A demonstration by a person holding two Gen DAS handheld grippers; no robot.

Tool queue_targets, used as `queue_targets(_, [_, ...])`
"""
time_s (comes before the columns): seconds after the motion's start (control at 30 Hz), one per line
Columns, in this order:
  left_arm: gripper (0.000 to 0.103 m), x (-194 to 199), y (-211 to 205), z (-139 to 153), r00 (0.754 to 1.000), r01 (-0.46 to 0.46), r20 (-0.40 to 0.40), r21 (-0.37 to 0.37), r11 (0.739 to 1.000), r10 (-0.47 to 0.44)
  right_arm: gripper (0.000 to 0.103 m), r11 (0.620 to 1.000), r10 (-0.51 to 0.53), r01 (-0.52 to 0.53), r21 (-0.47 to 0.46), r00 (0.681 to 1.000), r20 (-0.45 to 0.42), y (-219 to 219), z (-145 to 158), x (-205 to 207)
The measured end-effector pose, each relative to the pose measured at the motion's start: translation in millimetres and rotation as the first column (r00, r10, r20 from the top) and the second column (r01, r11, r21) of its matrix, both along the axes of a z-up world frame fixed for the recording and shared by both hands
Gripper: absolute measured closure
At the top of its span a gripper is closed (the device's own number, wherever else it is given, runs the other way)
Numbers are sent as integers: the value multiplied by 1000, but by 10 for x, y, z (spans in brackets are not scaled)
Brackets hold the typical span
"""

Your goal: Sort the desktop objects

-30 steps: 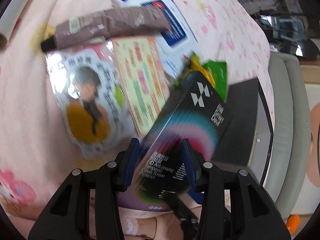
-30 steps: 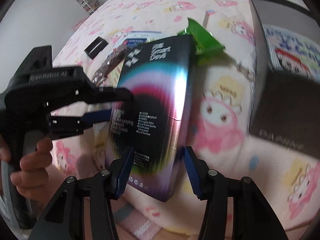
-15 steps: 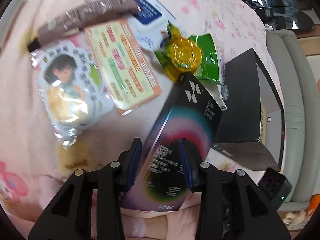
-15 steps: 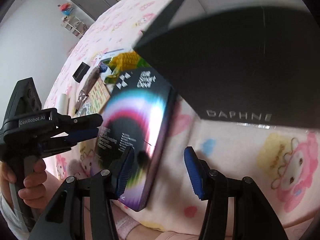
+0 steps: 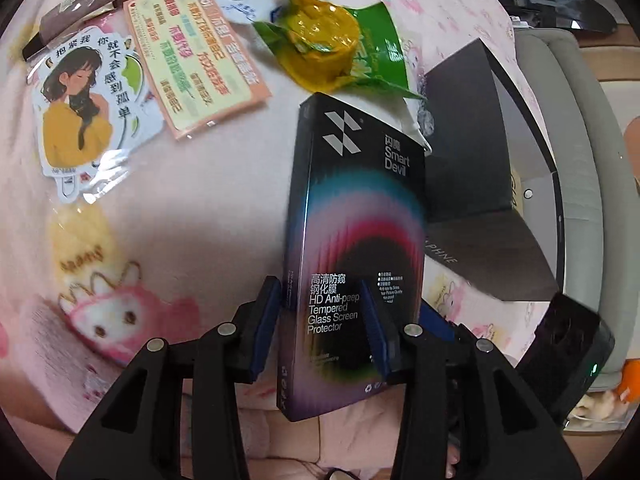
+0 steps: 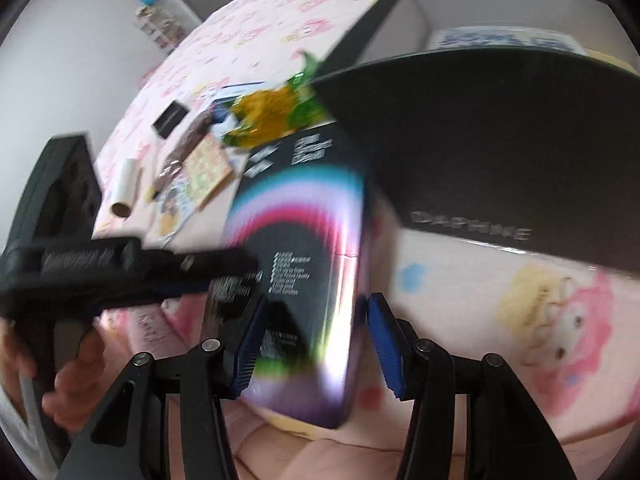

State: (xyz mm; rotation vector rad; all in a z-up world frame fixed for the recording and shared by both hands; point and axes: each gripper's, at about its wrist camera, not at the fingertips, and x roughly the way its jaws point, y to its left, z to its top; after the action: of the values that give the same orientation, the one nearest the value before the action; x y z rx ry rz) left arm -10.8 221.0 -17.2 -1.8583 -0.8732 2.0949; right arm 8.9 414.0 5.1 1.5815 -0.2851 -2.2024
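Your left gripper (image 5: 320, 320) and right gripper (image 6: 316, 344) both clamp the screen protector box (image 5: 352, 216); the black Daphne box (image 5: 480, 184) sits at two o'clock.

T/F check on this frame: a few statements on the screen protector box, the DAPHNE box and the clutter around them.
1. The screen protector box lies inside the DAPHNE box. False: it is outside, beside its wall.
2. A yellow-green packet sits past the screen protector box's far end. True.
3. The cloth is plain blue. False: it is pink with cartoon prints.
4. The DAPHNE box is open. True.
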Motion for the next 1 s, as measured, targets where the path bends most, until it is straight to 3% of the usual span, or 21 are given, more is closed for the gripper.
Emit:
queue_targets(0.07, [62,-28,-15,-35,1000,-26,4,-34,999,26,56,1000,-9,9,-1,1000,24,-4,-69,-25])
queue_targets(0.13, [60,-52,-40,-100,999,-45,28,-18,999,46,55,1000,-12,12,3,999,42,-14,-134,-39])
queue_targets(0.2, [51,-72,-1,-166,998,-28,55,-5,1000,29,53,1000,-5,4,10,999,45,-12,-171,-33])
queue_targets(0.27, [49,-88,99,-189,998,15,59,-4,1000,-15,50,1000,-2,1,8,999,41,-17,-177,-31])
queue_targets(0.37, [45,-36,181,-84,999,42,0,-51,998,-42,52,1000,11,-11,16,1000,16,-54,-150,-3])
queue_targets(0.43, [54,27,154,47,997,12,-70,-45,999,-16,52,1000,13,-13,19,1000,-10,-51,-74,51])
queue_targets(0.53, [55,125,84,241,983,-49,-177,3,999,49,52,999,25,-26,-20,996,-82,-25,171,132])
queue_targets(0.63, [53,234,39,408,972,-71,-221,49,996,80,52,998,32,-39,-41,986,-163,27,444,207])
queue_targets(0.83, [52,274,45,848,953,-69,-286,101,992,96,52,987,24,-58,-151,976,-216,214,834,325])
queue_targets(1.0, [59,148,238,1229,931,-18,-361,124,992,62,54,965,9,-76,-250,966,-259,288,1221,249])
